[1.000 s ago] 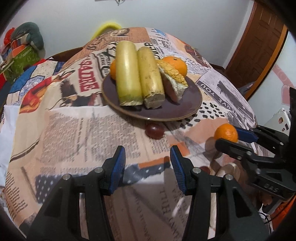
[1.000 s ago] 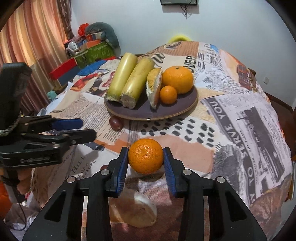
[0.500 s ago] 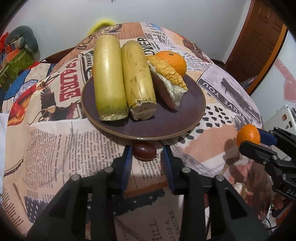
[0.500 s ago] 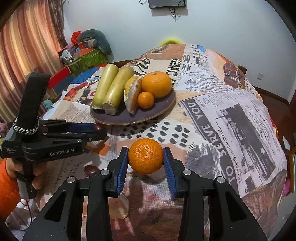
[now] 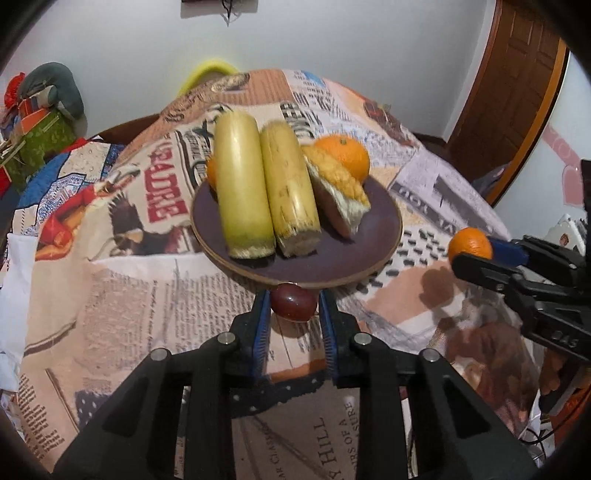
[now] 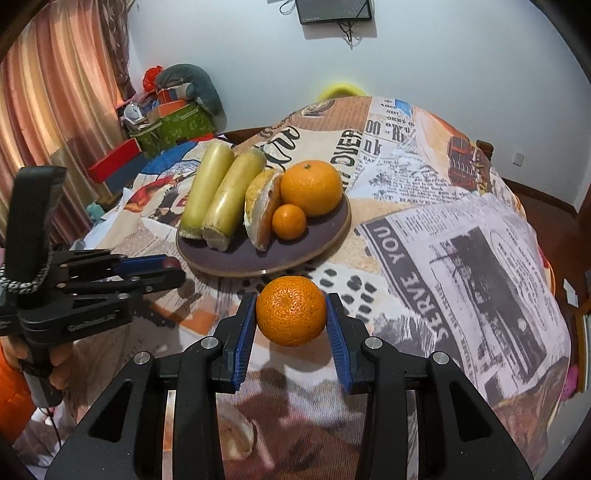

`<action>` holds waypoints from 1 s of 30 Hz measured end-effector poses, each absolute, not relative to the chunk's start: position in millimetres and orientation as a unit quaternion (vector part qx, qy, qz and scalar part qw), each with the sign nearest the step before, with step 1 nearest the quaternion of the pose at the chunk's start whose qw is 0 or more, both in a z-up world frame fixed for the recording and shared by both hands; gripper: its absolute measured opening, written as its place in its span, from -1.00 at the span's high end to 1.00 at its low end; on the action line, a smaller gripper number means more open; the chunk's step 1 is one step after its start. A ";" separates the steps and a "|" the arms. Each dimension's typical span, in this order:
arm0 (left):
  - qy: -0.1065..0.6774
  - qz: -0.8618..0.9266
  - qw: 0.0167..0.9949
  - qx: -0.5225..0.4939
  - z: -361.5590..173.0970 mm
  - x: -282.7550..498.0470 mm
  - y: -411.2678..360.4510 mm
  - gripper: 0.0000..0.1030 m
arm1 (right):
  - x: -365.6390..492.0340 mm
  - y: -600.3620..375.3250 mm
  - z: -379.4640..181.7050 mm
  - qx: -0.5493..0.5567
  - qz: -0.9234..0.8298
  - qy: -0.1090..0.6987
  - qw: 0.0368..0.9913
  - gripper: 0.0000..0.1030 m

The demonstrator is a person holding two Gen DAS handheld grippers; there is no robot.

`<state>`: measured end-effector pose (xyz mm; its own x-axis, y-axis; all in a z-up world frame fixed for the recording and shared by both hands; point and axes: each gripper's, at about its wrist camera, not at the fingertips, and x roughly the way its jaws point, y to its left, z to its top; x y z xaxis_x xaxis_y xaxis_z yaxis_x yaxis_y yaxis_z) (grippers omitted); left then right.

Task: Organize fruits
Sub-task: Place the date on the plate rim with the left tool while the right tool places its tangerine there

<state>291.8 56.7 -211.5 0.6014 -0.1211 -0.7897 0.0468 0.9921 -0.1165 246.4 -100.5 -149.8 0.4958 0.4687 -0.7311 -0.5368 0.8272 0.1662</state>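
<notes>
Closed since before, left claw (image 5: 294, 308) clamps red fruit (image 5: 293, 305) by plate (image 5: 384, 236); right claw (image 6: 291, 314) grips orange (image 6: 291, 311).

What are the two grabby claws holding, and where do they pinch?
Left gripper: dark red fruit, pinched at its sides. Right gripper: orange, sides too.

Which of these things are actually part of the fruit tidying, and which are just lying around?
Part of the job:
- plate holding fruit
- orange in the right gripper
- dark red fruit in the left gripper

Just lying about:
- green box
- curtain
- wall screen
</notes>
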 end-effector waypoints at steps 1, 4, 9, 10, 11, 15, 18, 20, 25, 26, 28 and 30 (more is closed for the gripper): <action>0.441 -0.047 0.895 -0.043 -208.9 291.1 58.3 0.49 | 248.2 -98.8 -148.5 -0.043 0.291 0.408 0.864 0.33; 0.429 -0.049 0.901 -0.048 -200.5 293.4 61.4 0.48 | 254.0 -93.8 -145.2 -0.046 0.294 0.403 0.865 0.33; 0.423 -0.050 0.903 -0.055 -198.6 302.7 64.3 0.48 | 264.5 -83.0 -142.2 -0.040 0.301 0.399 0.865 0.33; 0.423 -0.051 0.903 -0.056 -199.1 303.7 64.7 0.48 | 266.1 -80.6 -142.7 -0.041 0.302 0.399 0.865 0.33; 0.424 -0.051 0.903 -0.056 -200.3 305.1 64.7 0.48 | 268.0 -78.1 -143.4 -0.042 0.302 0.400 0.864 0.33; 0.427 -0.054 0.901 -0.055 -206.9 309.8 64.3 0.48 | 277.3 -69.4 -149.7 -0.051 0.299 0.404 0.863 0.33; 0.428 -0.055 0.900 -0.058 -211.0 312.7 64.6 0.48 | 284.5 -66.4 -156.8 -0.048 0.298 0.413 0.859 0.33; 0.429 -0.055 0.900 -0.058 -212.8 314.8 64.1 0.48 | 286.9 -65.0 -160.0 -0.049 0.298 0.417 0.858 0.33; 0.434 -0.066 0.896 -0.058 -214.4 315.6 62.8 0.48 | 287.4 -61.3 -162.6 -0.057 0.297 0.415 0.858 0.33; 0.438 -0.069 0.894 -0.059 -214.9 316.0 62.5 0.48 | 287.3 -61.2 -162.6 -0.057 0.295 0.414 0.859 0.33; 0.442 -0.070 0.892 -0.058 -215.4 316.1 61.2 0.46 | 287.8 -61.5 -163.0 -0.056 0.295 0.417 0.858 0.31; 0.440 -0.066 0.894 -0.053 -213.9 314.8 60.0 0.37 | 287.0 -62.5 -161.8 -0.053 0.296 0.419 0.857 0.17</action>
<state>314.8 60.0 -213.9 0.6042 -0.1643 -0.7797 0.0702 0.9857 -0.1534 287.0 -62.5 -161.8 0.4745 0.4619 -0.7493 -0.5510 0.8197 0.1564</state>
